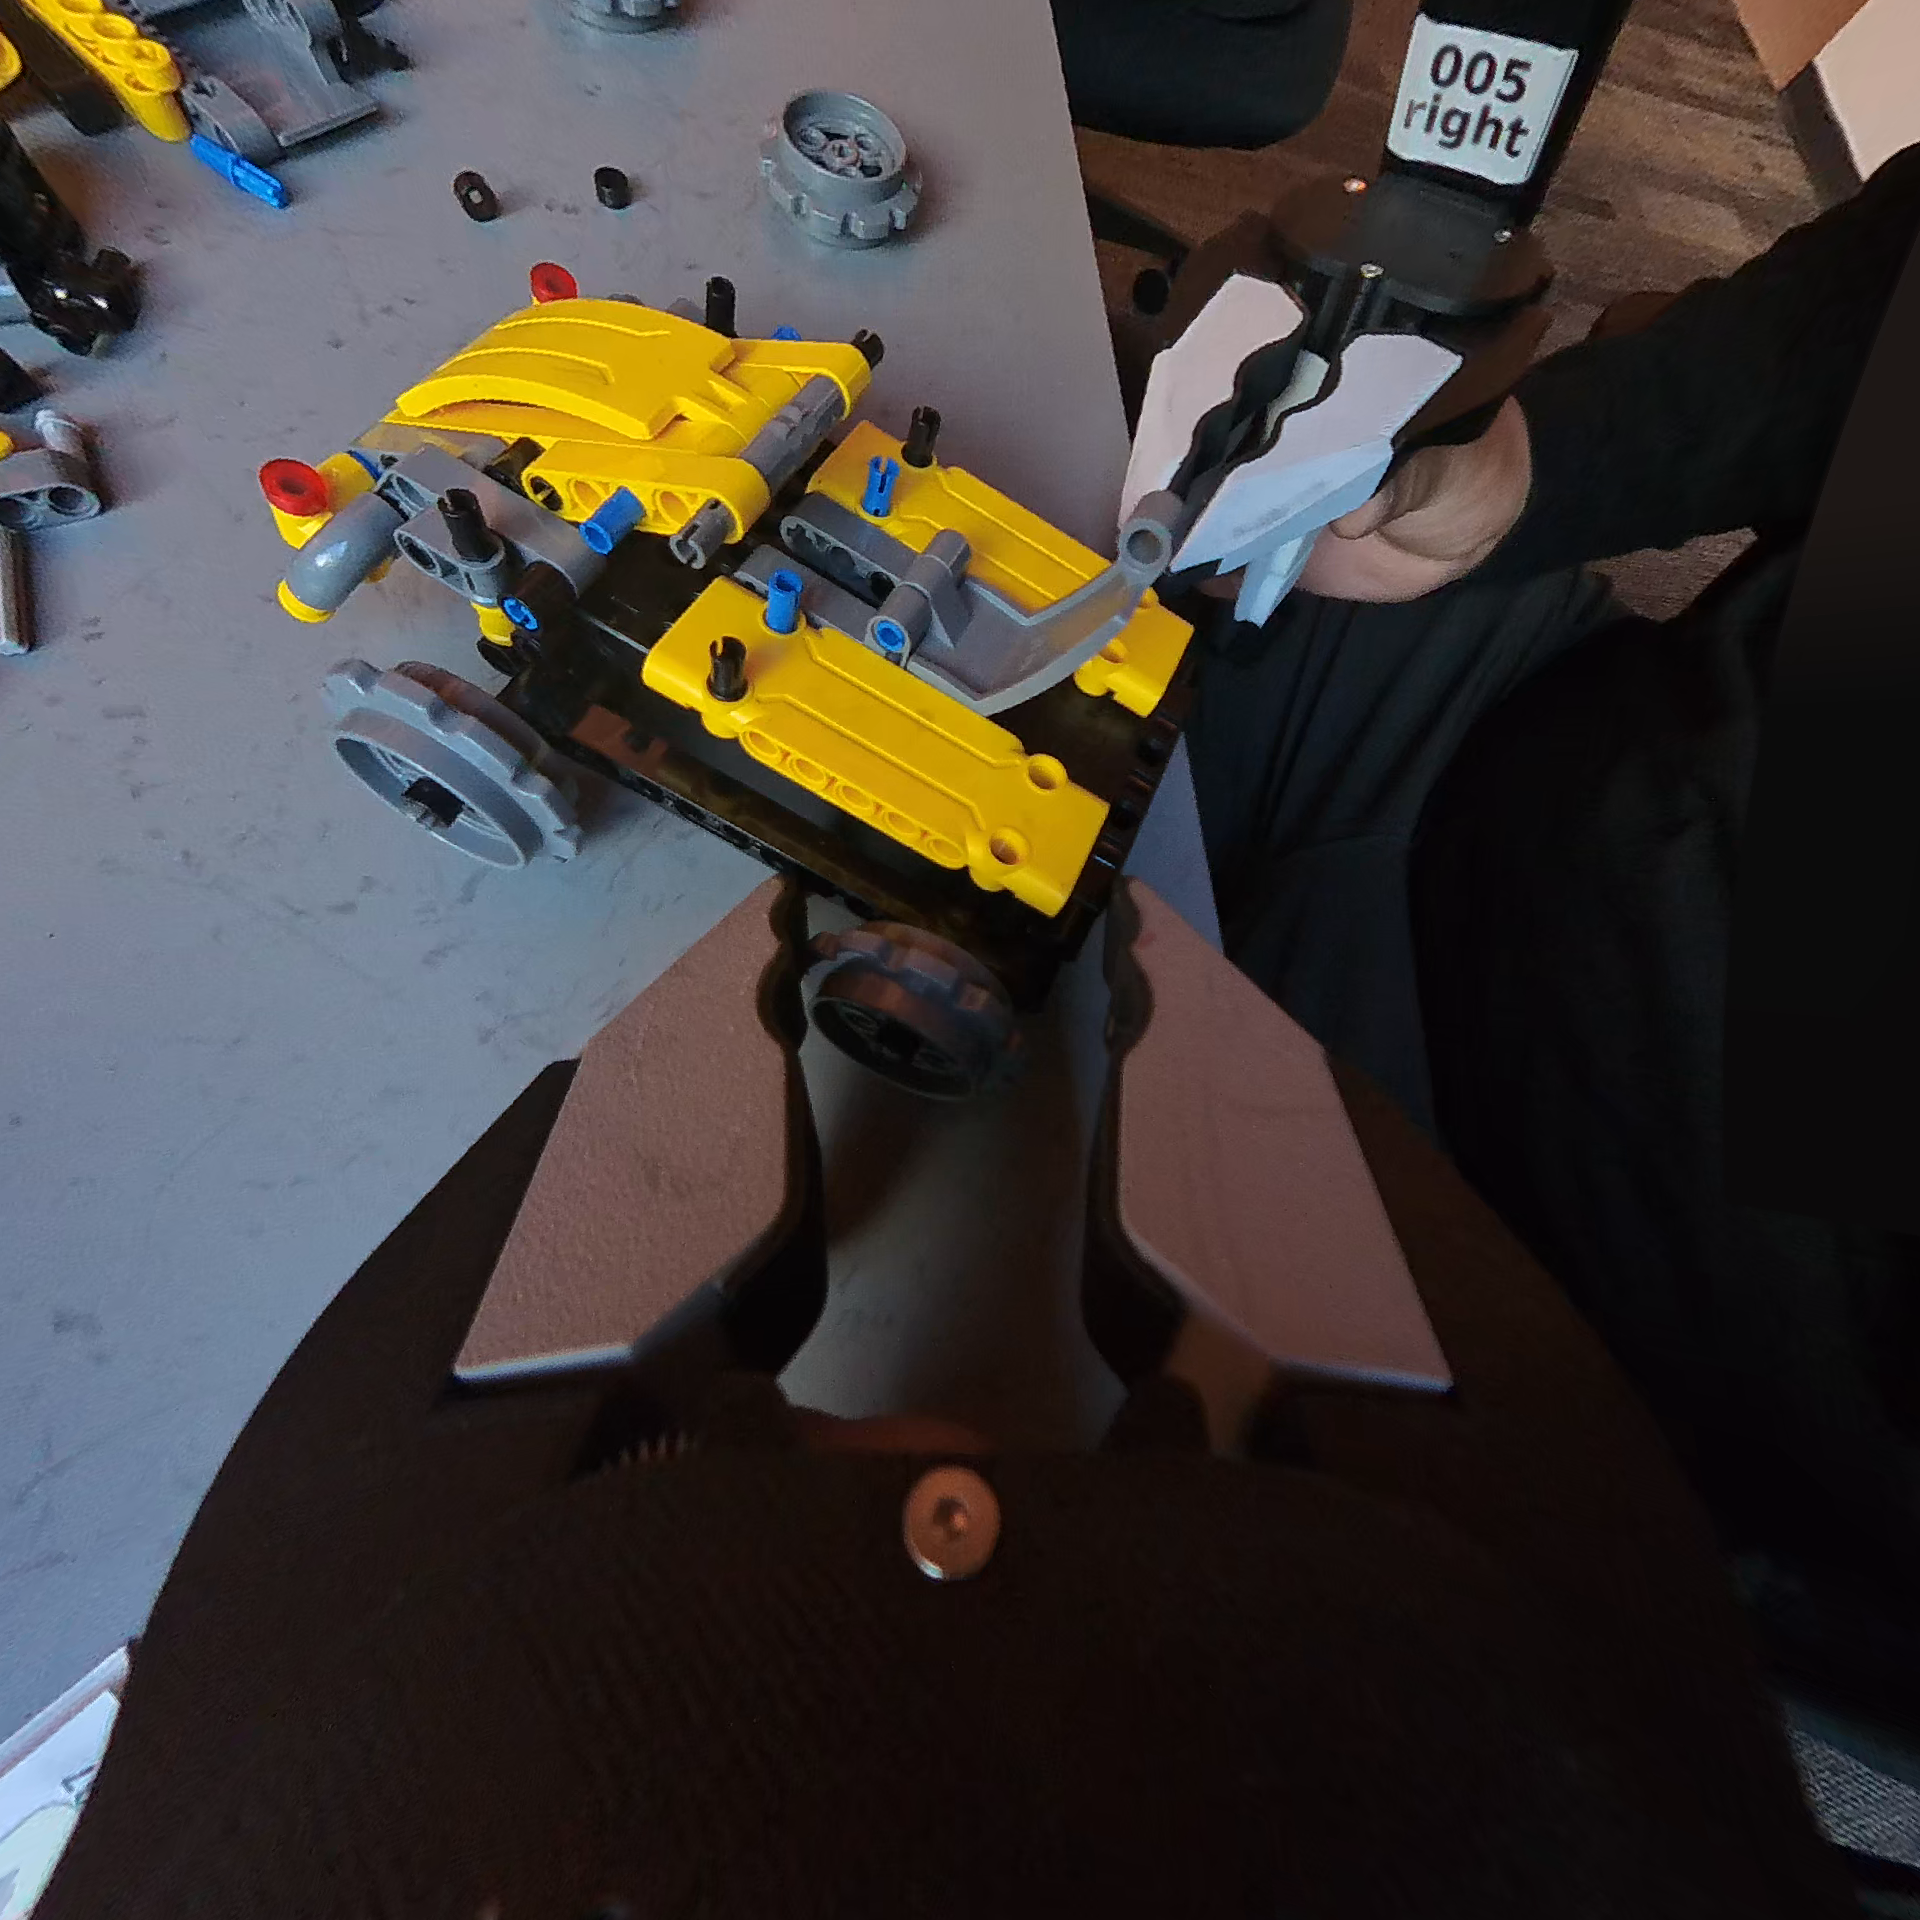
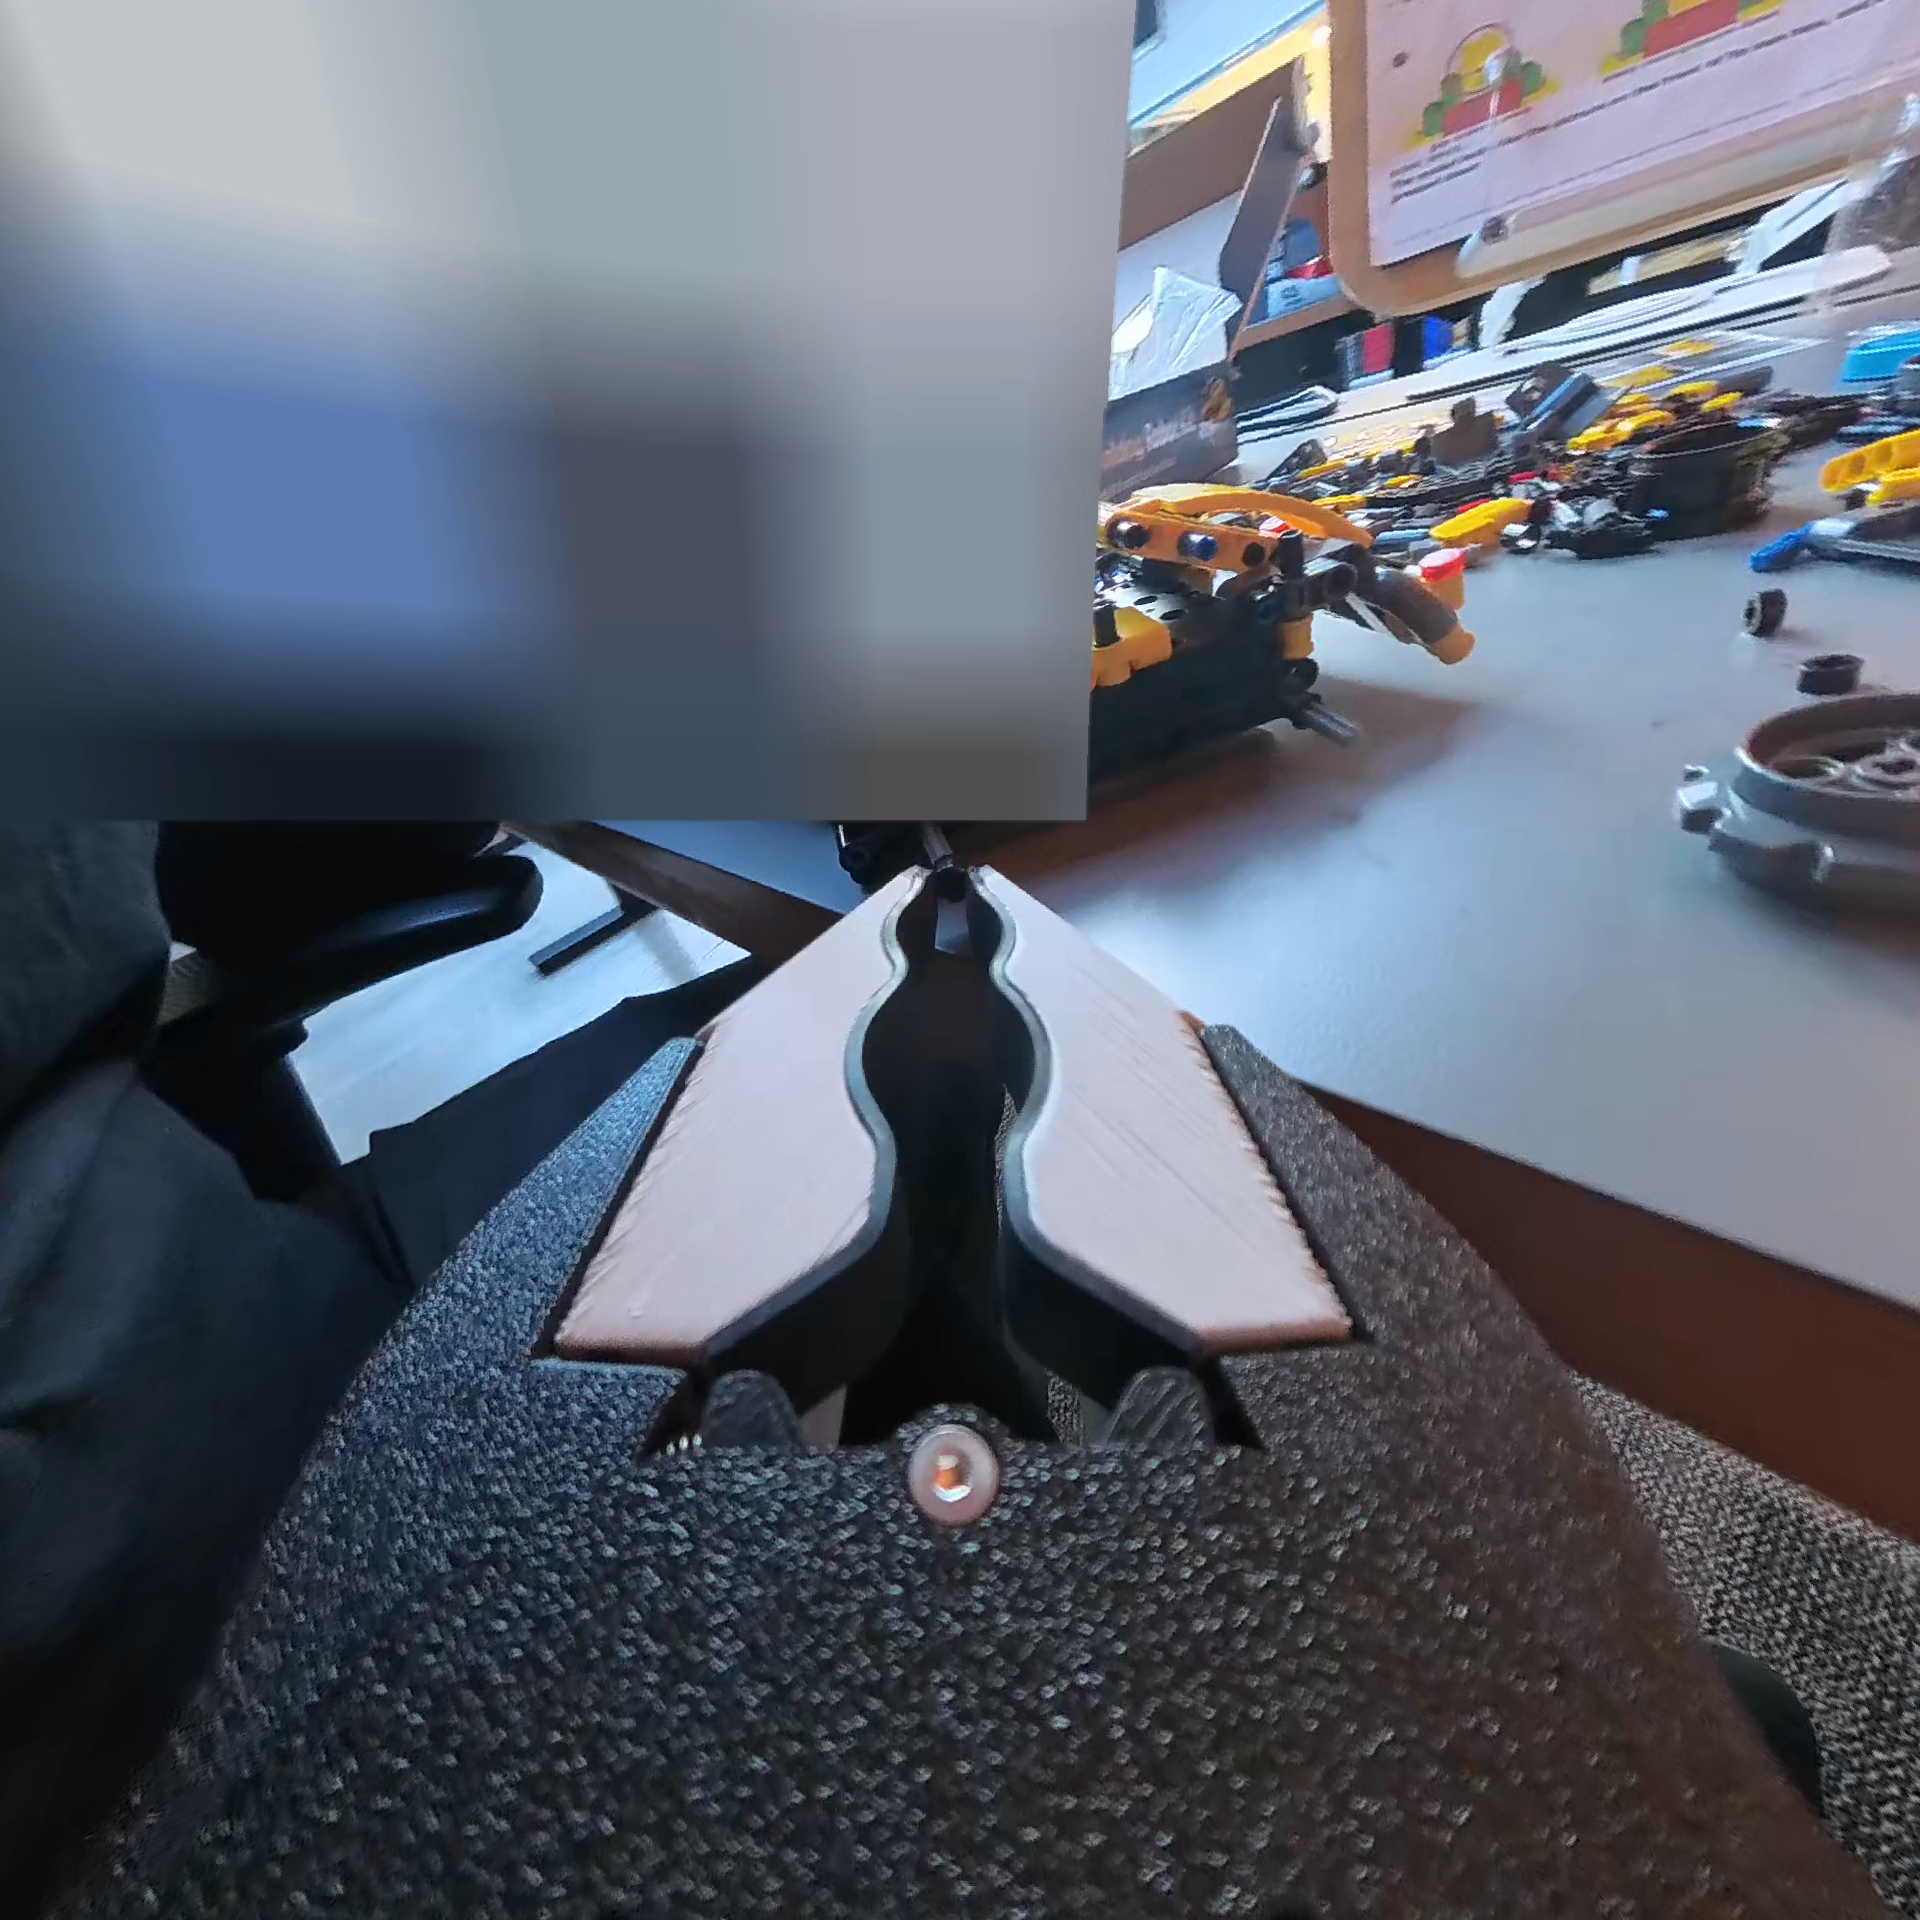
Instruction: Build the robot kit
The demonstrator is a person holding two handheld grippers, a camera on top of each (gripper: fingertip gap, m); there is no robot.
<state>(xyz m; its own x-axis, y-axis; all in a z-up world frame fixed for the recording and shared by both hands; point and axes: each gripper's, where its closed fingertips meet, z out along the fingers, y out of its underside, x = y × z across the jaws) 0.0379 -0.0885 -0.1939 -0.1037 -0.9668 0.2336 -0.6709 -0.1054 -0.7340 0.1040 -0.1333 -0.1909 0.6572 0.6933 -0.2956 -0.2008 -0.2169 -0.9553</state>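
1. At the grey desk [image 1: 260, 1039] edge, the yellow-and-black plastic brick vehicle [image 1: 748, 582] sits between the left gripper [image 1: 951, 914] jaws, closed on its rear.
2. The right gripper [image 1: 1184, 540] jaws pinch its curved grey lever [image 1: 1081, 613].
3. Loose grey wheel hub [image 1: 842, 166] and small black bushes [image 1: 613, 187] lie beyond.

A grey table [image 1: 260, 1039] is seen with a brown edge. On it rest a yellow and black toy vehicle [image 1: 727, 582], a loose grey wheel [image 1: 840, 166], two small black bushes [image 1: 473, 192], a blue pin [image 1: 239, 171] and scattered brick parts.
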